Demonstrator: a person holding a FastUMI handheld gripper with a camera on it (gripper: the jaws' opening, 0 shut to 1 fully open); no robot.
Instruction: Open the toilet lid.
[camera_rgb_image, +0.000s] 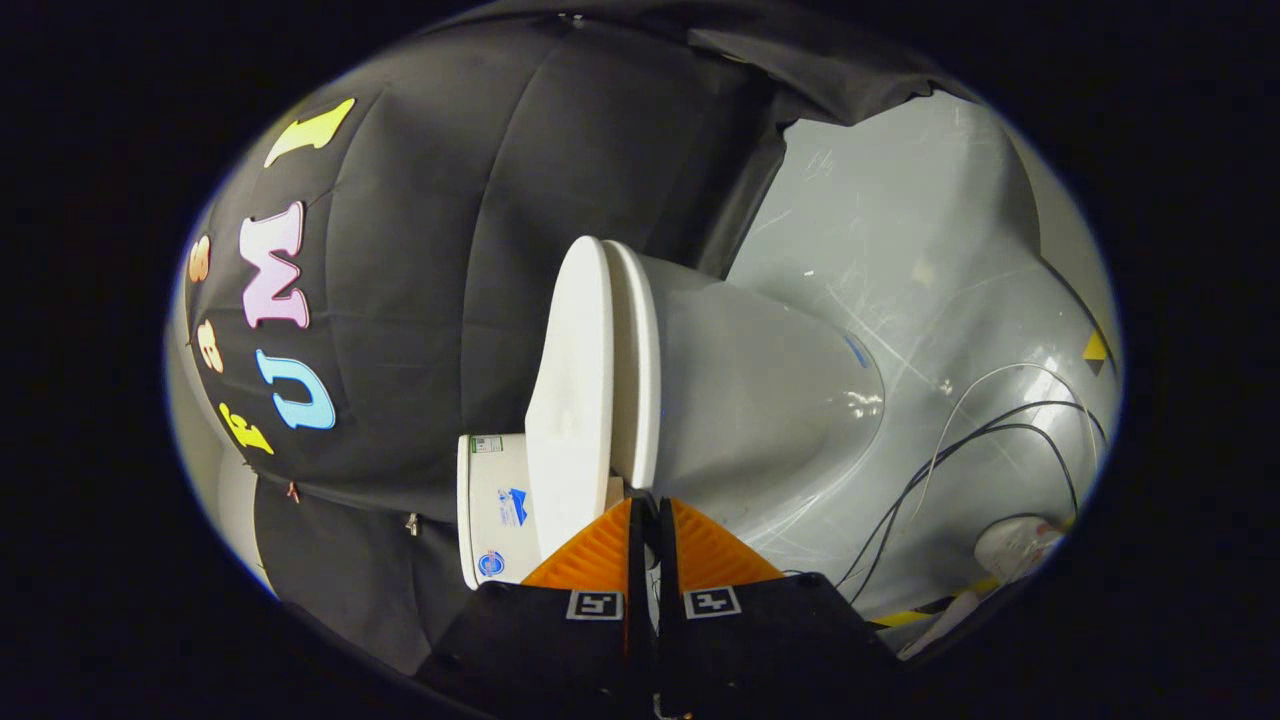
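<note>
**Gripper at the back edge of the toilet lid**

The whole view is rolled on its side here, so the toilet lies sideways across the middle, bowl swelling off toward the grey floor. The toilet lid is the white slab lying flat against the seat, the two stacked face to face with just a thin seam between them, so the lid is down, not lifted. Behind it sits the white tank, stickers on its side, too small to make out.

Now the gripper: its two fingers are drawn almost together, only a narrow dark slit between them. The tips sit right at the rear end of the lid and seat, near the hinge, and look to be touching there. I can't tell whether anything is pinched in that slit; nothing shows between them.

Off past the bowl, thin dark and white cables trail in loops across the floor. Near them, beside a strip of yellow-and-black tape, there's a white shoe. The black cloth wall hangs behind the tank and lid.
</note>
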